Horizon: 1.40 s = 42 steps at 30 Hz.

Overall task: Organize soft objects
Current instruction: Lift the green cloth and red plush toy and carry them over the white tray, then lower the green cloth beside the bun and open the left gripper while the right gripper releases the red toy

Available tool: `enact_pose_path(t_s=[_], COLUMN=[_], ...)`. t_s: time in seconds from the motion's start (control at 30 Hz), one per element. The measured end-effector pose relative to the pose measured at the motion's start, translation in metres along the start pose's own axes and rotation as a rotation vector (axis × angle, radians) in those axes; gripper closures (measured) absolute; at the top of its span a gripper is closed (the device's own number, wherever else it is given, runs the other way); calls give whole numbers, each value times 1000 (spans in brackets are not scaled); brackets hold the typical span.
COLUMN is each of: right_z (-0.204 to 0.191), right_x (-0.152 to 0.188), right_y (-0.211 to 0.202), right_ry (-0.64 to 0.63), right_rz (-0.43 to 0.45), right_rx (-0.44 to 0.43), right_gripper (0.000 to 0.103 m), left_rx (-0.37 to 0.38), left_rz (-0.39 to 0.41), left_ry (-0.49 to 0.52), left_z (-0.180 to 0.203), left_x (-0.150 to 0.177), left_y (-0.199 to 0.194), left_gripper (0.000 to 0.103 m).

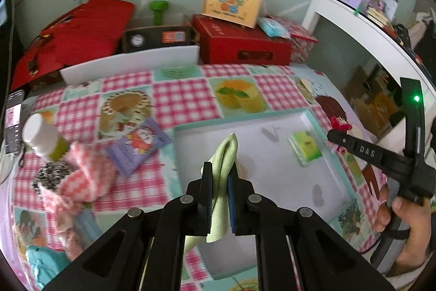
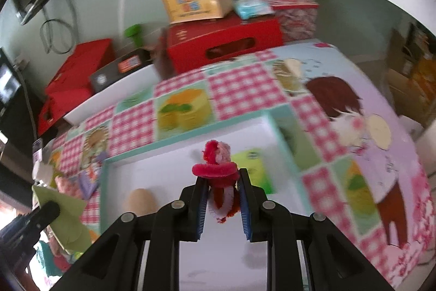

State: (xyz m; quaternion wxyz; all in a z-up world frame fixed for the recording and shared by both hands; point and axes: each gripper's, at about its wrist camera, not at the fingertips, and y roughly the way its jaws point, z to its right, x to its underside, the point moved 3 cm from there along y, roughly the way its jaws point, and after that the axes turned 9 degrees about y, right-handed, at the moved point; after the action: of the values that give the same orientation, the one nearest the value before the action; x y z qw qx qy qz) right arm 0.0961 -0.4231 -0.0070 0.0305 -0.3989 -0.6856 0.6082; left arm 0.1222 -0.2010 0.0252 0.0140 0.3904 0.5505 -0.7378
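Cloth of pale green [image 1: 222,176] hung pinched in the left gripper [image 1: 220,198], carried above the white tray [image 1: 272,182], probably for dropping there. Beside it, the right gripper [image 2: 221,198] was clamped on a red fuzzy toy [image 2: 216,171] over the same tray, where a green packet [image 1: 305,147] already lay. Pink socks [image 1: 81,176] waited outside on the checked tablecloth [image 1: 179,97].

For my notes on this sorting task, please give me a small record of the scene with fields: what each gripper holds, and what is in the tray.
left gripper: shut on green cloth
right gripper: shut on red fuzzy toy
tray: white, teal rim, on checked tablecloth
in tray: green tissue pack
left of tray: pink checked cloth, purple packet
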Motion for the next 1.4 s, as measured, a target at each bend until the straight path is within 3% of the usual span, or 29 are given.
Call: enact_pose_path(t_s=[0.37, 0.5, 0.67, 0.97, 1.4], right_z=[46, 48, 50, 51, 43], right_x=[8, 14, 19, 25, 31], right_y=[12, 21, 31, 45, 56], right_ry=[78, 68, 70, 68, 47], right_rz=[-80, -113, -147, -195, -242], right_rx=[107, 118, 122, 137, 149], right_gripper=[79, 79, 79, 78, 78], left_rx=[196, 330, 380, 281, 82], left_rz=[-72, -118, -180, -222, -274], left_ry=[82, 56, 23, -74, -70], left_z=[57, 73, 80, 49, 19], left_x=[8, 15, 25, 30, 42], left_y=[31, 46, 66, 90, 103], left_gripper=[94, 94, 94, 94, 92])
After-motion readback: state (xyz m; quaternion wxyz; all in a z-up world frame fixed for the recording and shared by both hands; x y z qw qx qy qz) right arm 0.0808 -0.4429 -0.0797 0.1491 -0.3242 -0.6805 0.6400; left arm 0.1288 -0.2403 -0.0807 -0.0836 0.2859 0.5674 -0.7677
